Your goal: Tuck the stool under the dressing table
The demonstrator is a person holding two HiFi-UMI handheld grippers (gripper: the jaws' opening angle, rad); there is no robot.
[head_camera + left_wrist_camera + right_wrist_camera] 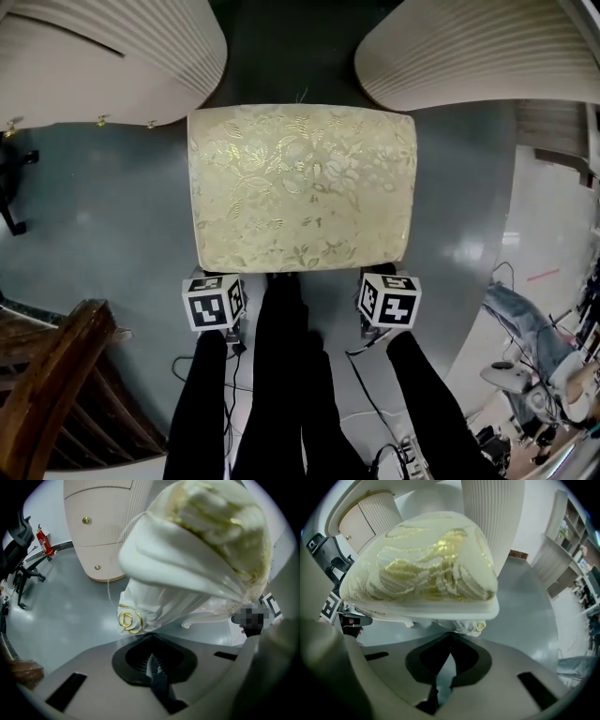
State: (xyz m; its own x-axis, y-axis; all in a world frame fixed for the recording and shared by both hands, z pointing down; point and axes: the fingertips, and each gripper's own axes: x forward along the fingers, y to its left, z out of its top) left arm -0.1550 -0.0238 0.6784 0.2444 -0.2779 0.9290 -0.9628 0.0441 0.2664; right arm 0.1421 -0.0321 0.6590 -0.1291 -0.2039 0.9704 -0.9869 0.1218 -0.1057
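The stool (300,187) has a cream cushion with a gold leaf pattern. It stands on the grey floor in the gap between the two fluted cream halves of the dressing table (103,66). My left gripper (221,278) and right gripper (382,278) sit at the stool's near edge, at its two near corners. In the left gripper view the jaws (151,656) are shut with nothing between them, just short of a white leg with a gold rose ornament (129,619). In the right gripper view the tips (450,649) meet below the cushion (426,569), close to the stool's carved leg (471,626).
A dark wooden chair (56,394) stands at the near left. Cables (366,394) run over the floor by the person's black-sleeved arms and legs. A red fire extinguisher (43,543) and an office chair base (9,187) are off to the left, with shelving (569,531) at the right.
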